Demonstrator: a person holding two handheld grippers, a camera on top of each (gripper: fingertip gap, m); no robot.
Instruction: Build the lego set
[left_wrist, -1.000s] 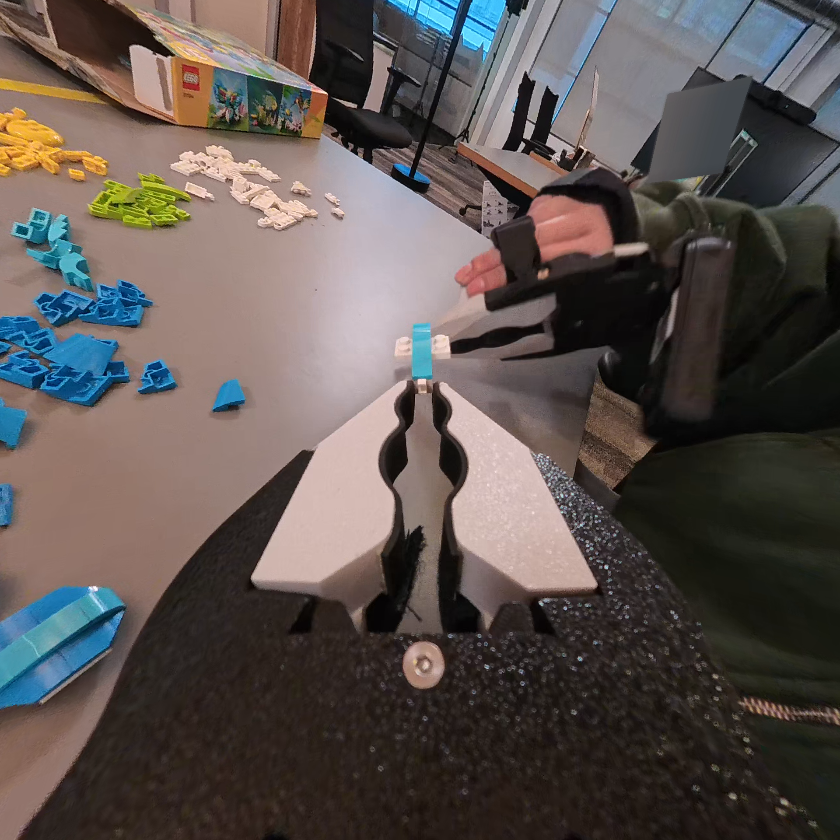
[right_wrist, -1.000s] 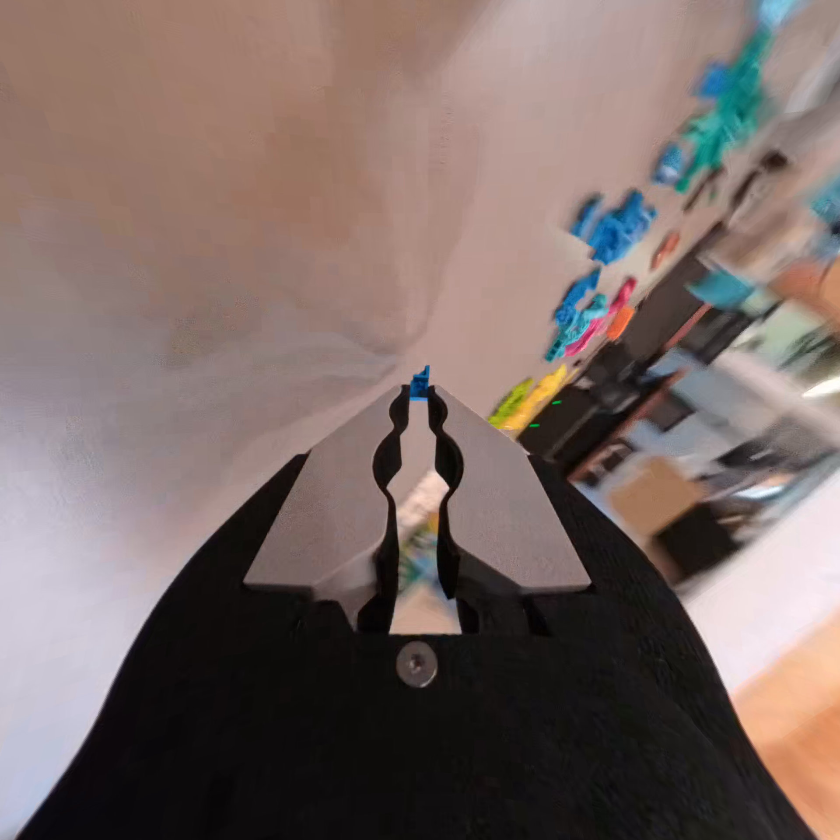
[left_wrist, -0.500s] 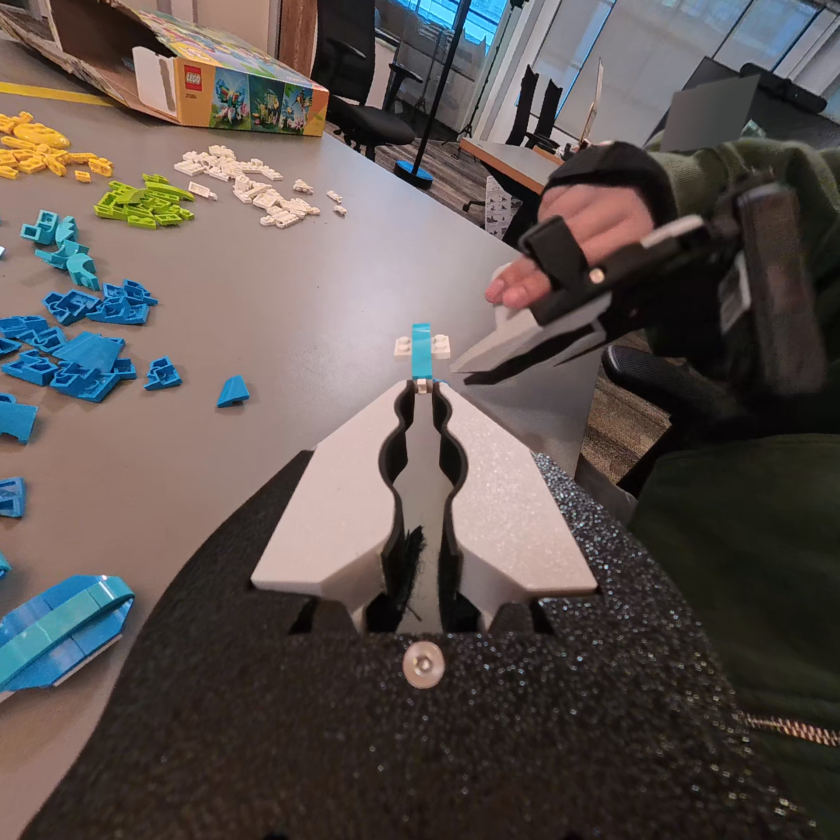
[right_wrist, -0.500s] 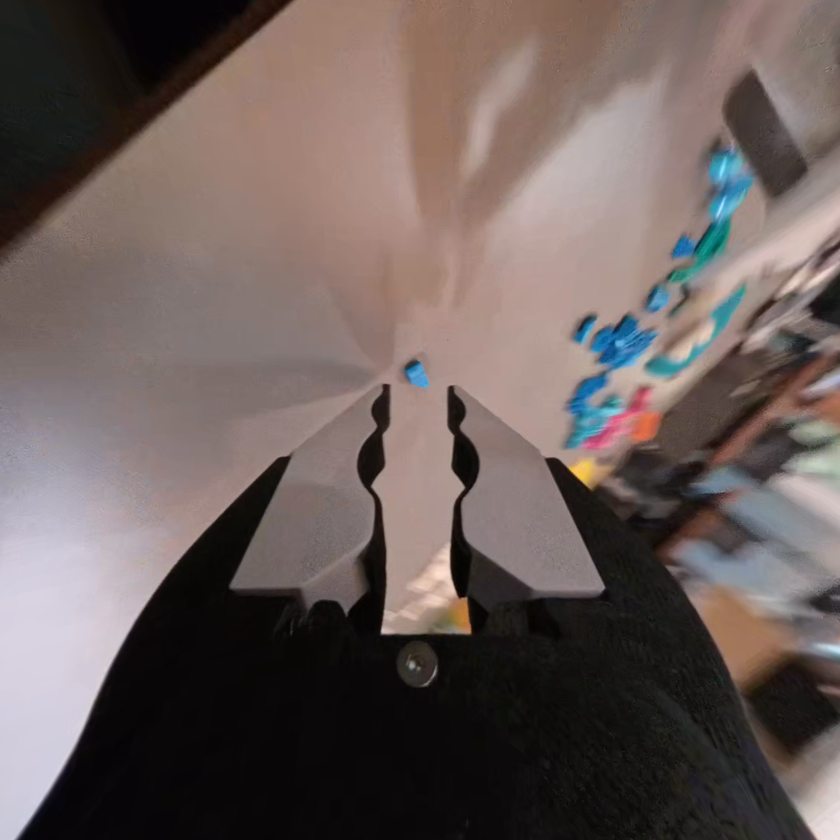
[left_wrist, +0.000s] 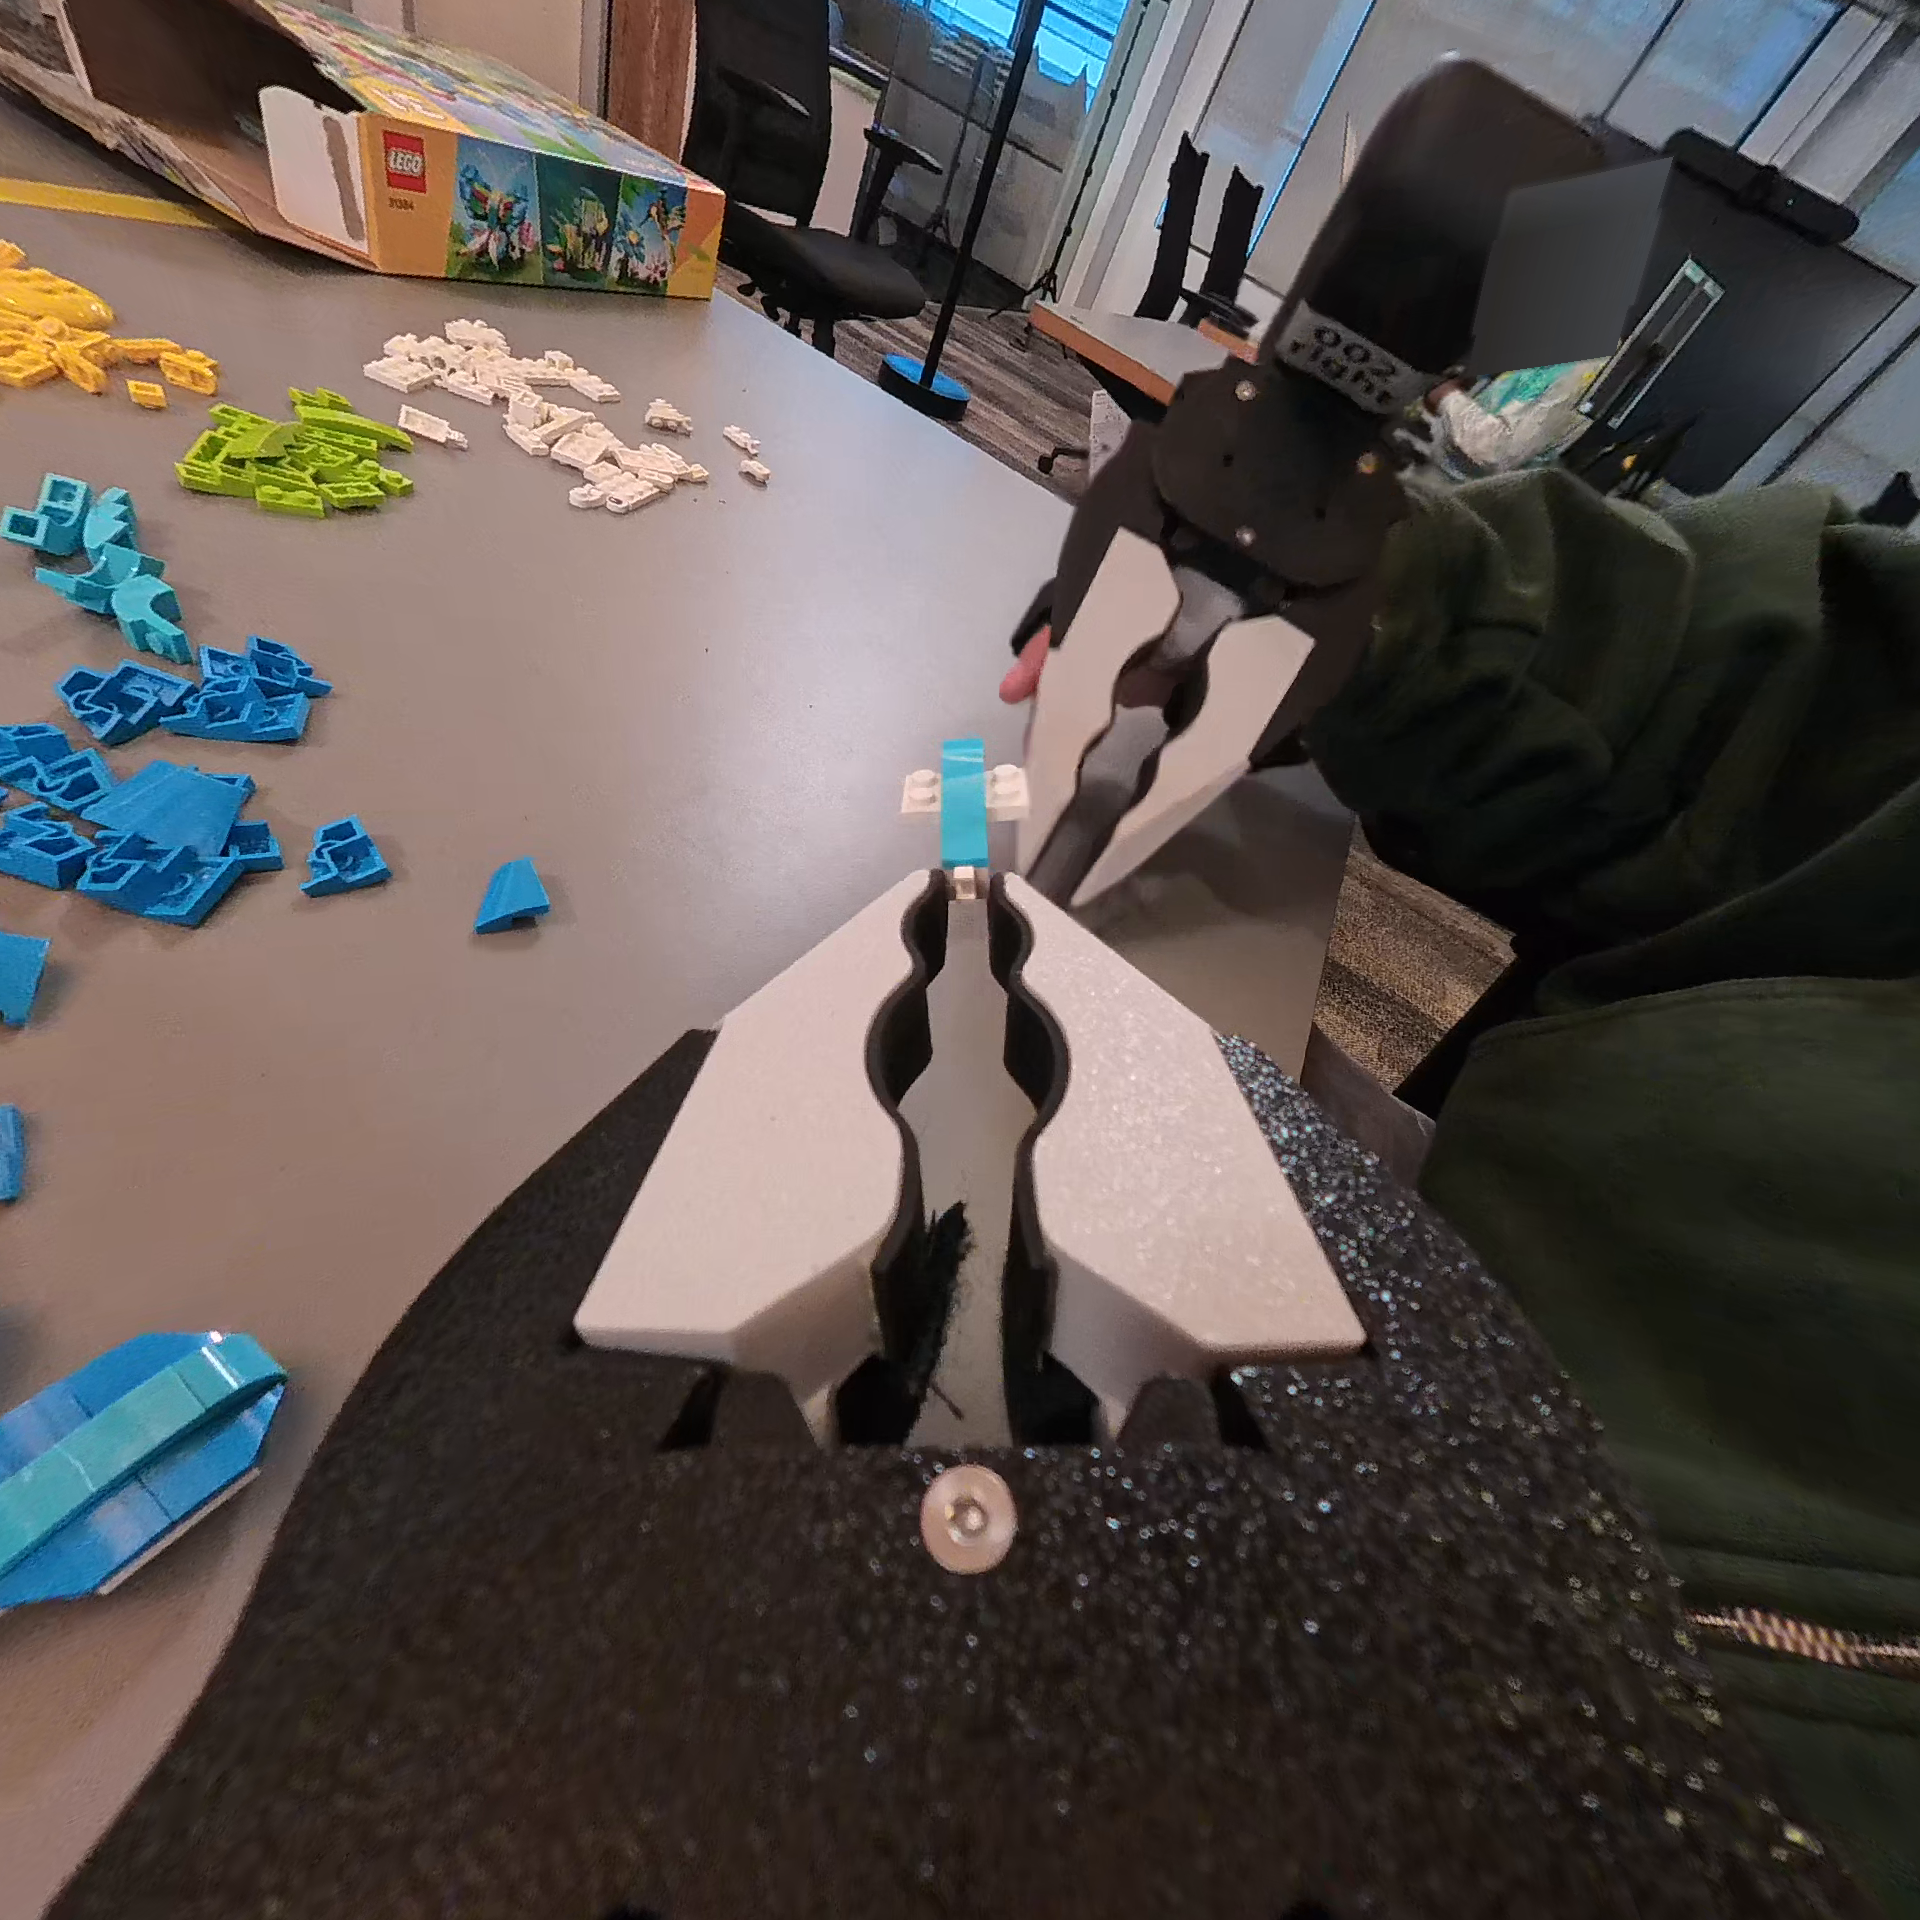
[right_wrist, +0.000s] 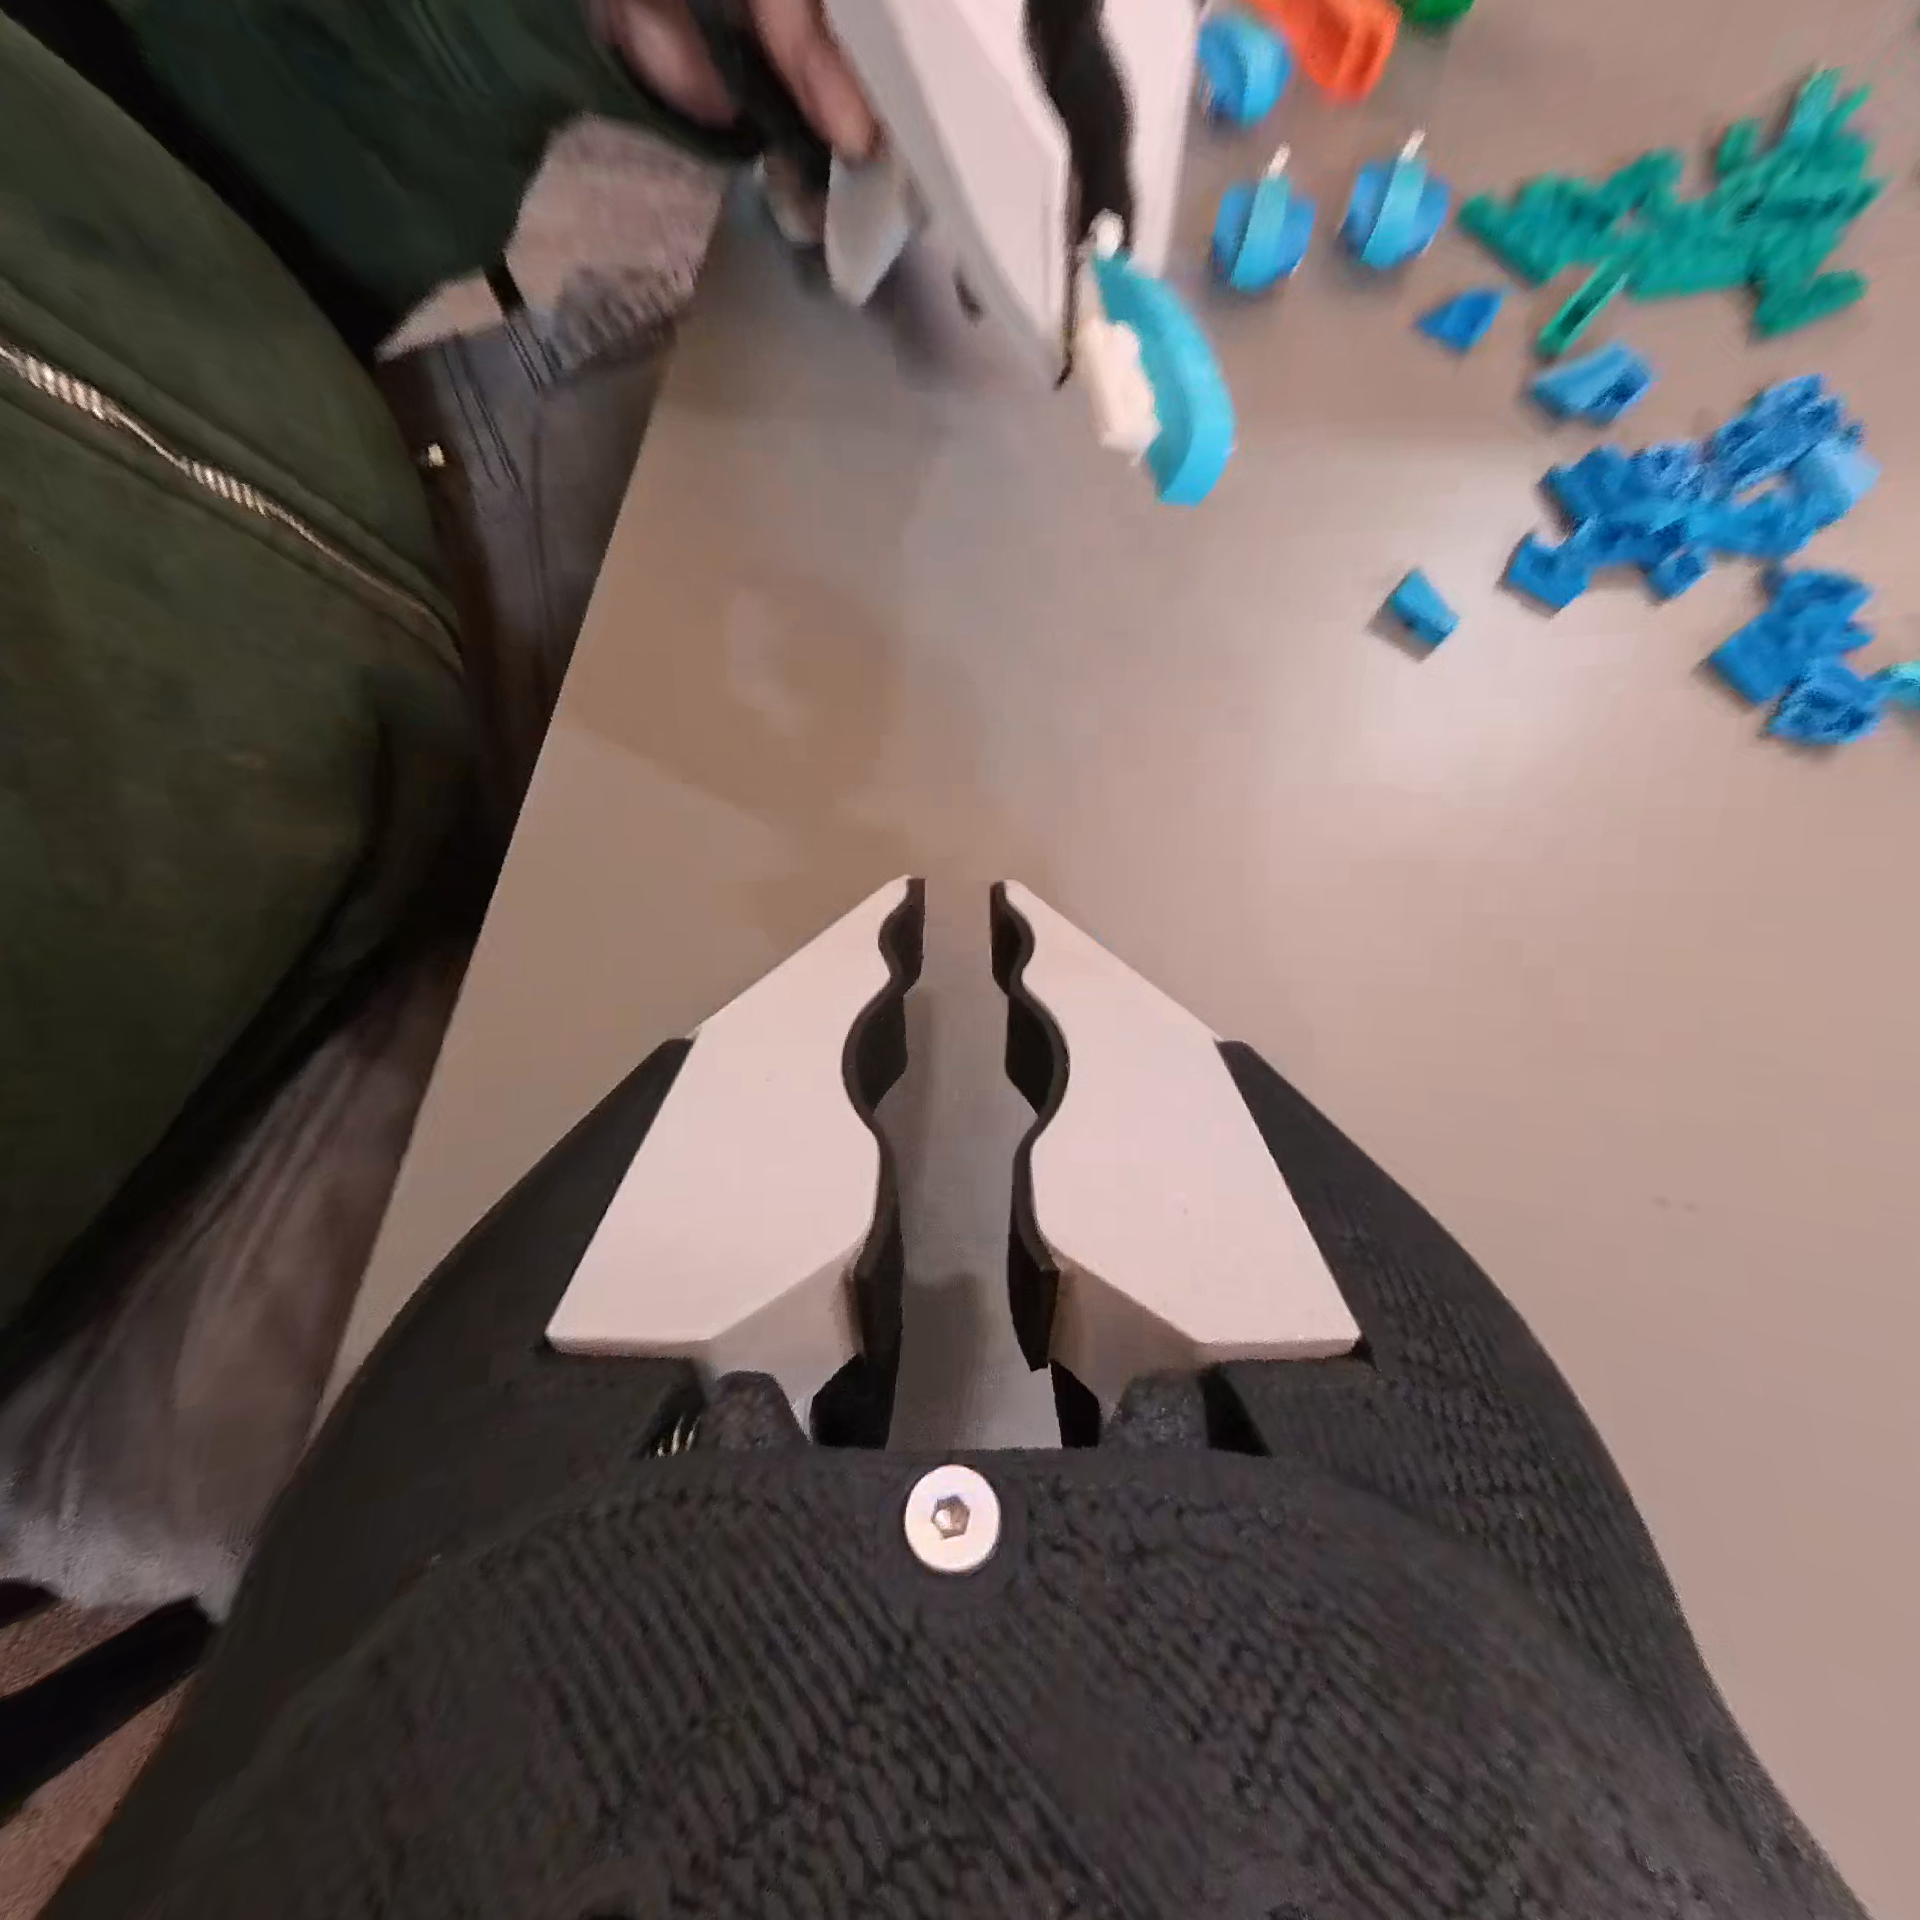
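Turquoise-and-white lego piece (left_wrist: 964, 808) pinched between left fingers (left_wrist: 914, 935).

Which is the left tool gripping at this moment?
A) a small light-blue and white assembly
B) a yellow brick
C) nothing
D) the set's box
A: the left tool is closed on the small light-blue and white assembly, pinched at its near end above the table, while the right tool is open and empty.

Two hand-held grippers, left (left_wrist: 966, 883) and right (right_wrist: 956, 888); one set box (left_wrist: 499, 208) at eleven o'clock; one white brick pile (left_wrist: 551, 410); one lime pile (left_wrist: 296, 457); one lone blue wedge (left_wrist: 511, 896).
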